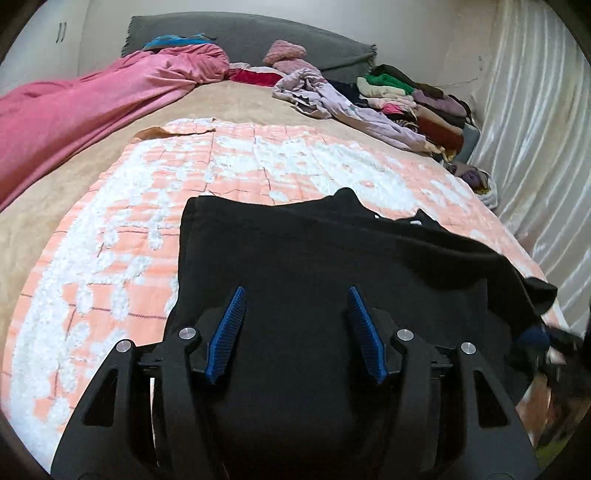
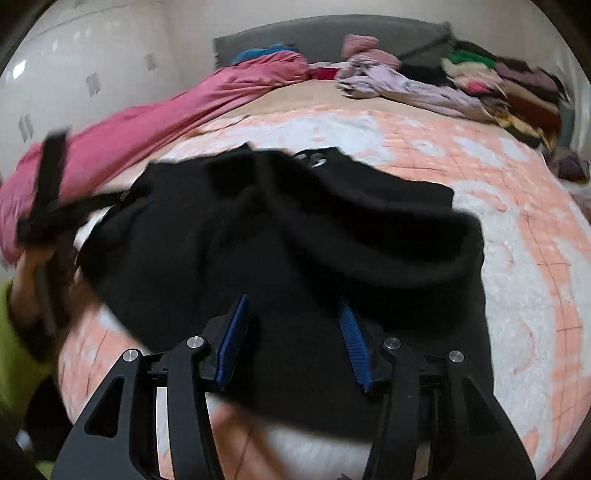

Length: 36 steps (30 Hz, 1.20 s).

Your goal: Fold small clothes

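A home bedroom: a bed with a grey headboard at 12 o'clock, a pink duvet at 10, piled clothes at 1, probably curtains at 3, wardrobe doors at 10.

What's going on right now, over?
Left gripper open, right gripper open, both over black garment. Garment rumpled on peach quilt, not yet folded. Nothing in the way.

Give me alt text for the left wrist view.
The open left gripper hovers over a black garment spread on a peach-and-white quilt on a bed. A pink blanket and piled clothes lie beyond.
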Each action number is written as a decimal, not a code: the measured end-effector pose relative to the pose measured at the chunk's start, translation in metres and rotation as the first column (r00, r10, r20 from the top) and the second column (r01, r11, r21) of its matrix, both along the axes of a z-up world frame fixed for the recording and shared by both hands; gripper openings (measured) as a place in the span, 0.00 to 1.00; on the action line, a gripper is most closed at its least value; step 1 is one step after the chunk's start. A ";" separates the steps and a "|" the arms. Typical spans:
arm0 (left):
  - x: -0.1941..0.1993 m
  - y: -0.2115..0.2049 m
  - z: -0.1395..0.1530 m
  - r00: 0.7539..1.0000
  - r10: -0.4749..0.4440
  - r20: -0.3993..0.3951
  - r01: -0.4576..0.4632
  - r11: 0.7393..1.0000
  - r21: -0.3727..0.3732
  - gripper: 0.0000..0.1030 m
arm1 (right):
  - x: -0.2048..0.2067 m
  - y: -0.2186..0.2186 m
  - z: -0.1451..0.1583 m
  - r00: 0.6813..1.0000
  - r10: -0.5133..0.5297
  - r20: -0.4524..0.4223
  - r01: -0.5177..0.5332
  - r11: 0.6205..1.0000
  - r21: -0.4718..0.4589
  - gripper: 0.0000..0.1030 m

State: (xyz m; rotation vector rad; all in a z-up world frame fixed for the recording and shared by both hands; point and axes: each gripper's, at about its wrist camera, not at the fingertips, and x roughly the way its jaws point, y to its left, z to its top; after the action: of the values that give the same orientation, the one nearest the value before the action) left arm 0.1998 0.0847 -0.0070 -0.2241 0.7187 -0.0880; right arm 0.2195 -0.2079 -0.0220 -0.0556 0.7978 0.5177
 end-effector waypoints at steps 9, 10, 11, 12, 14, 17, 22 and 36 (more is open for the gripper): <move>-0.006 0.018 0.005 0.999 0.039 0.035 -0.038 0.999 -0.019 0.52 | 0.084 -0.017 0.023 0.973 -0.207 0.104 0.215 0.974 -0.070 0.52; -0.006 0.021 0.006 0.998 0.046 0.037 -0.045 0.999 -0.021 0.52 | 0.091 -0.023 0.022 0.968 -0.234 0.090 0.240 0.969 -0.055 0.52; -0.006 0.025 0.006 0.998 0.053 0.041 -0.053 0.998 -0.022 0.52 | 0.095 -0.027 0.021 0.966 -0.248 0.075 0.251 0.968 -0.032 0.52; -0.006 0.029 0.007 0.997 0.063 0.043 -0.063 0.998 -0.020 0.52 | 0.096 -0.030 0.020 0.964 -0.257 0.068 0.259 0.966 -0.017 0.52; -0.005 0.036 0.008 0.995 0.087 0.046 -0.087 0.996 -0.008 0.54 | 0.095 -0.037 0.021 0.960 -0.270 0.073 0.271 0.963 -0.001 0.54; -0.004 0.049 0.008 0.992 0.116 0.040 -0.115 0.993 -0.021 0.55 | 0.089 -0.045 0.026 0.955 -0.279 0.096 0.280 0.960 0.006 0.58; 0.011 0.067 0.002 0.993 0.121 -0.001 -0.121 0.989 -0.086 0.55 | 0.097 -0.044 0.028 0.969 -0.222 0.105 0.230 0.970 -0.077 0.64; 0.024 0.038 0.005 0.999 0.030 0.018 -0.031 0.999 0.032 0.03 | 0.116 -0.028 0.011 0.986 -0.151 0.069 0.161 0.971 -0.175 0.15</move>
State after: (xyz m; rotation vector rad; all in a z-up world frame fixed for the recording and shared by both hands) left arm 0.2240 0.1230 -0.0025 -0.2030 0.6990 -0.0489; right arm 0.3353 -0.2358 -0.0113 -0.1723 0.7860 0.2930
